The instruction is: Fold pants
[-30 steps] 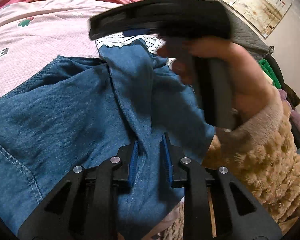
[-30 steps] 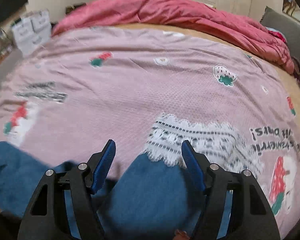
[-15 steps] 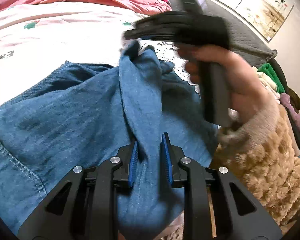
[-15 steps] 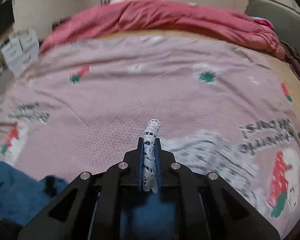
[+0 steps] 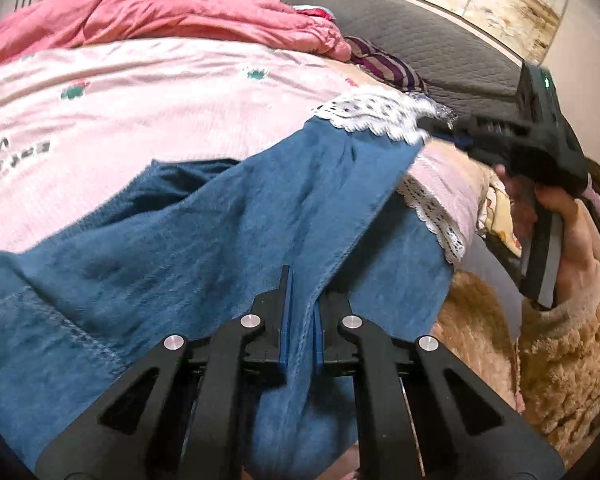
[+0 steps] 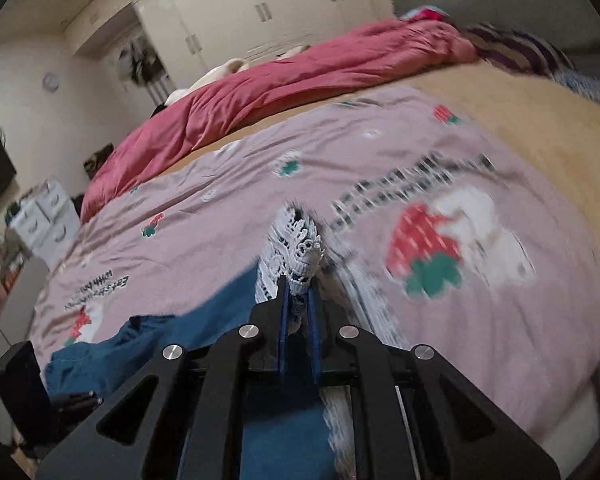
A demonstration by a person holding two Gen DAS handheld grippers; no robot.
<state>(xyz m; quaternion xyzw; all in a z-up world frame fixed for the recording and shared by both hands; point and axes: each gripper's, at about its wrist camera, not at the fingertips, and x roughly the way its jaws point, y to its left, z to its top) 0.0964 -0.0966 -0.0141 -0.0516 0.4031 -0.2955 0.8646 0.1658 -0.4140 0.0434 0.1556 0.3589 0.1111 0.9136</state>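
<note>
Bedroom light falls on a wide bed [image 6: 500, 360] covered by a pink strawberry-print sheet, with a rose quilt [image 5: 172, 16] bunched along its far side and white wardrobes behind. Across the near part of the bed lie the blue denim pants [image 5: 180, 248], soft and slack, one leg lifted off the sheet and stretched between the person's two tools. The left tool [image 5: 300, 320] is closed narrow on a fold of denim partway along the leg, cloth pinched between its blue pads. The right tool [image 6: 298, 316] is clamped tight on the white lace cuff [image 6: 296, 248] at the leg's end, and from the left side it shows out at the right, held by a hand in a fuzzy tan sleeve [image 5: 572, 360]. I judge the denim light and floppy: it sags wherever nothing holds it, though it should grip well enough. The lace looks delicate and could snag or stretch under a hard pull, so the sturdier hem seam just behind it, or the side seam, seems the safer hold for laying this leg over the other.
</note>
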